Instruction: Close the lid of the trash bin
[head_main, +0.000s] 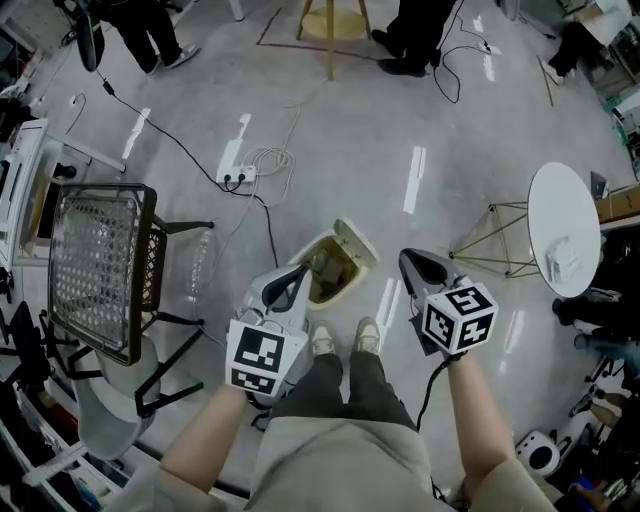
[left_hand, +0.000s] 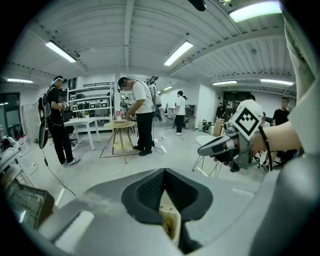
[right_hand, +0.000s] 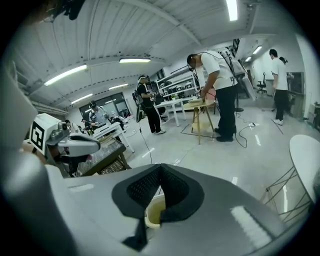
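While the trash bin (head_main: 340, 280) stands on the floor (head_main: 400, 130) just beyond the person's shoes (head_main: 322, 340), its lid (head_main: 356, 243) is tipped open on the far side. Left claw (head_main: 298, 272) covers the bin's left rim, can't tell if it's touching; jaws pressed together, empty. Right claw (head_main: 407, 260) is right of the bin, apart from it, jaws also together, empty. Contents inside the bin are unclear.

You stood on a glossy grey floor (head_main: 420, 120) that mirrored the strip lights (left_hand: 178, 52) of a ribbed white ceiling. A mesh-topped table (head_main: 100, 265) was at your left and a round white table (head_main: 565, 215) on wire legs at your right. Ahead stood a wooden stool (head_main: 333, 22). A power strip (head_main: 237, 178) with cables lay on the floor. Shelves (left_hand: 92, 97) and a white desk (left_hand: 85, 121) lined the far white wall.
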